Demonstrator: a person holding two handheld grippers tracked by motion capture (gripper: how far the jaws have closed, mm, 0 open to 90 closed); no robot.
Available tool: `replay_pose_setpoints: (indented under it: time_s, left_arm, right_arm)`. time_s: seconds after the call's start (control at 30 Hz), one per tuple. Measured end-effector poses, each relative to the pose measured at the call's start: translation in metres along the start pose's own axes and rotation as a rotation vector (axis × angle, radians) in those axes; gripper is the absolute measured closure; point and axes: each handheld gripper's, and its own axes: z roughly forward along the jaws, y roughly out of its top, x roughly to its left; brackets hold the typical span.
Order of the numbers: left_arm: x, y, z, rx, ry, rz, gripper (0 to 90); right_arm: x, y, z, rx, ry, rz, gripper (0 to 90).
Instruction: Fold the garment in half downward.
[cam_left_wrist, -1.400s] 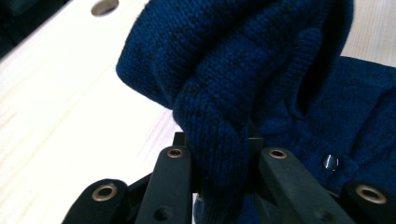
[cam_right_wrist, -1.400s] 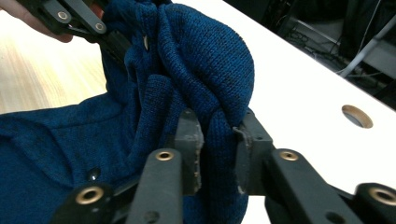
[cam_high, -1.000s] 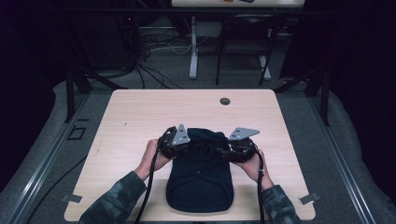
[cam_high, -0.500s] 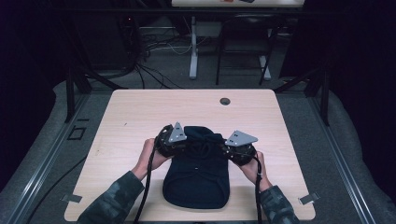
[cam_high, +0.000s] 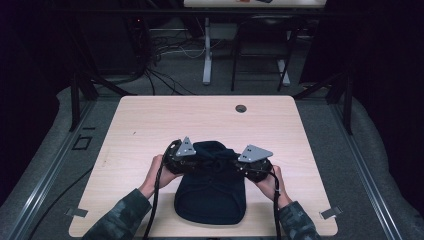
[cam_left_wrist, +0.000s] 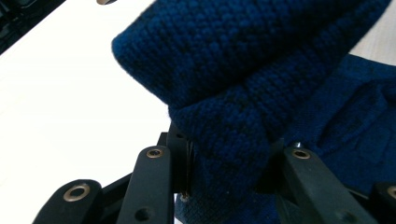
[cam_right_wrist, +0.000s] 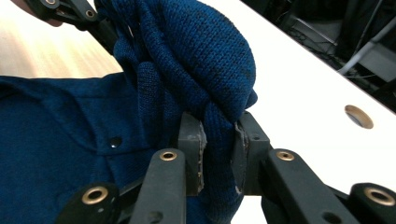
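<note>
Compared with a second ago, both grippers sit a little lower in the high view and the far edge of the garment has been drawn toward the person, now folding over the body of the cloth.

In the right gripper view, the right gripper (cam_right_wrist: 217, 156) has its pads clamped on a bunched fold of knit, squeezed thin between them. In the left gripper view, the left gripper (cam_left_wrist: 229, 161) also pinches a thick roll of the same fabric; its jaws have just been easing apart slightly, though the cloth is wedged between them and the pads still press on it.

The dark blue knitted garment (cam_high: 212, 192) lies in the lower middle of the high view, on the near half of the wooden table (cam_high: 150, 120), with its upper edge lifted by both grippers and the rest lying flat. A small snap or button (cam_right_wrist: 114, 141) shows on the flat part at the left of the right gripper view.

My judgement: the knit is soft, light and limp, not fragile or slippery, and it will sag and stretch wherever unsupported. Holds are best taken at the two corners of an edge, through a doubled fold, so the weave does not pull out of shape.
</note>
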Motion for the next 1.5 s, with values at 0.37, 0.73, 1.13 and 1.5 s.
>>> replay_pose_setpoints:
  time_s: [0.37, 0.73, 1.13, 1.5]
  left_arm:
    - [-0.008, -0.008, -0.005, -0.019, 0.022, -0.023, 55.6]
    - [-0.015, -0.019, -0.020, -0.059, 0.026, -0.028, 56.9]
    - [-0.022, -0.035, -0.023, -0.045, -0.018, -0.049, 60.6]
    - [-0.026, -0.041, -0.022, -0.035, -0.059, -0.045, 62.8]
  right_arm:
    - [0.007, -0.006, -0.007, 0.021, 0.017, -0.005, 73.9]
    - [0.015, -0.010, -0.009, 0.040, 0.021, -0.020, 72.6]
    - [0.030, -0.013, -0.012, 0.049, 0.050, -0.033, 70.8]
    - [0.039, -0.019, -0.014, 0.072, 0.066, -0.030, 69.6]
